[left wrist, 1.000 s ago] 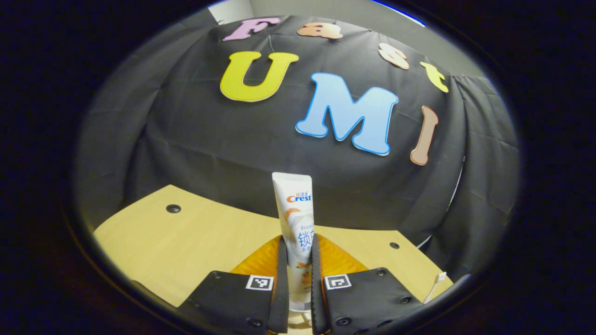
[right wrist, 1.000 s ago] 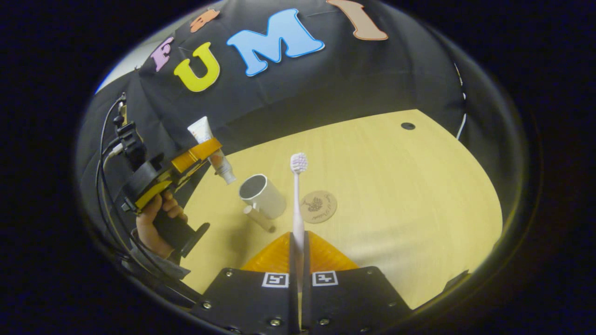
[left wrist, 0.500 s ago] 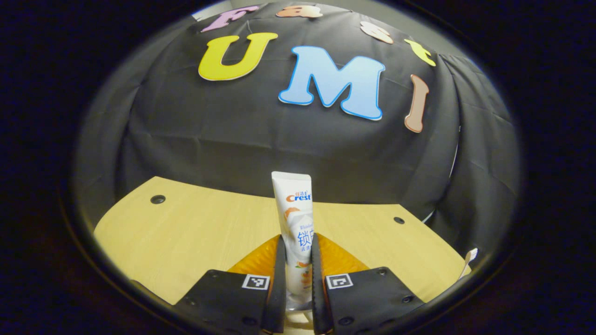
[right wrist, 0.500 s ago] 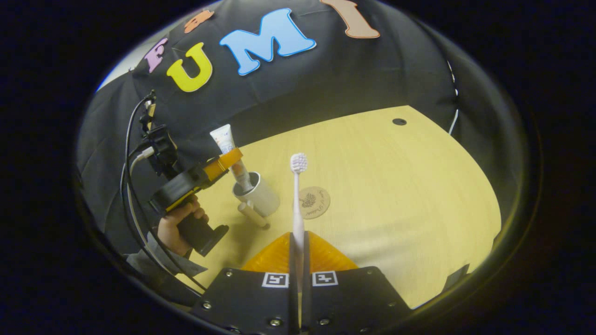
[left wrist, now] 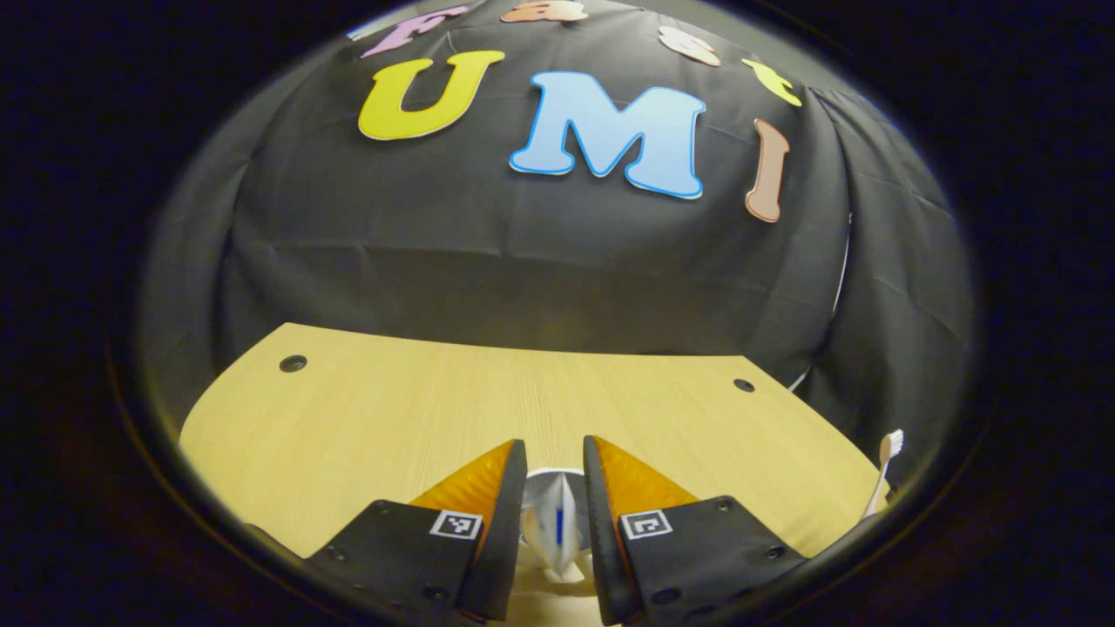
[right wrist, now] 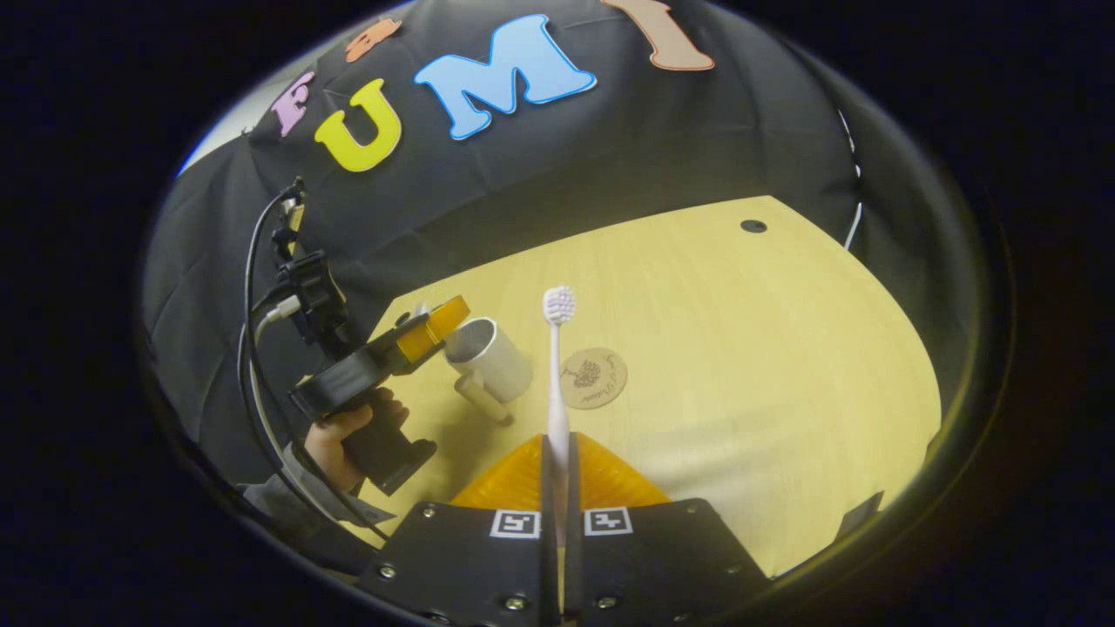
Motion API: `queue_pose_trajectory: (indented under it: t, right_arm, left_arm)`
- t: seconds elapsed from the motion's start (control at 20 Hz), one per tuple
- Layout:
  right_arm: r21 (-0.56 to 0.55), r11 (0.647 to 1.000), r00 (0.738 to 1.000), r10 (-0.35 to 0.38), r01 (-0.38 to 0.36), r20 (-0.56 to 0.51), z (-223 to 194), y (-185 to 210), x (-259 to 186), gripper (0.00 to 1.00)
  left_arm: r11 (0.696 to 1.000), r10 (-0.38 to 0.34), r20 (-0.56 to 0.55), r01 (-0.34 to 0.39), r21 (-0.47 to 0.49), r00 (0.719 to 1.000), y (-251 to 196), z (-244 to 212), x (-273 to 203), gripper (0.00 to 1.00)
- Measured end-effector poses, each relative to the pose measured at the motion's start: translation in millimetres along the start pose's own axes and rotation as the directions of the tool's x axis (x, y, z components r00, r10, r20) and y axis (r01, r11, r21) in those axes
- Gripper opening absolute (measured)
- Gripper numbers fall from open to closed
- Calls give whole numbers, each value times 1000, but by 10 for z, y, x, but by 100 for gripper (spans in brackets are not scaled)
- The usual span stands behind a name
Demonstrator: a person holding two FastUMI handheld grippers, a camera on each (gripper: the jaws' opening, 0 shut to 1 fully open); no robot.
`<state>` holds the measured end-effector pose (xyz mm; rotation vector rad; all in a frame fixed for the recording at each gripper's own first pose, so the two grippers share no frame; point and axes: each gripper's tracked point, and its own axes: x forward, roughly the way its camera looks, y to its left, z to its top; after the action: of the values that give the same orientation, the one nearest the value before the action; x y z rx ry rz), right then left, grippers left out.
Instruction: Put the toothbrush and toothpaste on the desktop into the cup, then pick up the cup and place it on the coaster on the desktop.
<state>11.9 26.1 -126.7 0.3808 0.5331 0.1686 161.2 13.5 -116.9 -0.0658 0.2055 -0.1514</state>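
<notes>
Toothpaste has dropped since a second ago: the white soft plastic toothpaste tube (left wrist: pixel 555 527) that stood tall between my left gripper (left wrist: pixel 554 509) fingers now sits low, inside the pale grey cylindrical cup (right wrist: pixel 488 357). In the left gripper view its crimped end shows between the fingers, just below them, with the cup's rim around it. Left gripper reads narrowly parted, and I judge the tube released; whether a finger touches it I cannot tell.

Right gripper (right wrist: pixel 557 453) holds the slim white toothbrush (right wrist: pixel 556 370) clamped low on the handle, bristle head up and forward. In the right gripper view the cup stands on the pale wooden worktop (right wrist: pixel 740 348), side handle toward me, with the round brown cork coaster (right wrist: pixel 594 378) just beside it, apart. Left gripper, in the person's hand, hovers at the cup's far side.

Handling judgement: toothbrush is light and stiff but thin, so it may pivot in the grip; lower it handle first. Cup looks rigid and light, top-heavy once loaded. Take it by the wall or rim rather than the handle, and keep it upright onto the coaster.
</notes>
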Motion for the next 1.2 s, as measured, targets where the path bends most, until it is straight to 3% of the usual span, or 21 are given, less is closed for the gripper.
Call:
queue_pose_trajectory:
  t: [0.1,0.15,0.25,0.7,1.2]
  right_arm:
    - [-4,1000,1000,9,-9,8,33,29,-4,4]
    - [-6,1000,1000,15,-15,12,69,52,3,4]
    - [-15,999,999,30,-30,24,142,115,23,4]
    - [-105,988,982,127,-113,137,794,517,338,4]
    - [-59,975,943,222,-214,248,1418,985,1003,4]
  left_arm:
    - [1000,-3,-8,3,-12,1000,0,-15,-52,58]
    - [1000,3,-10,-4,-23,1000,10,-22,-81,71]
    - [999,7,-10,-7,-41,1000,34,-28,-157,87]
    - [997,-2,-4,1,-71,1000,28,41,-626,88]
    - [988,0,-66,-10,-153,998,89,-158,-1033,87]
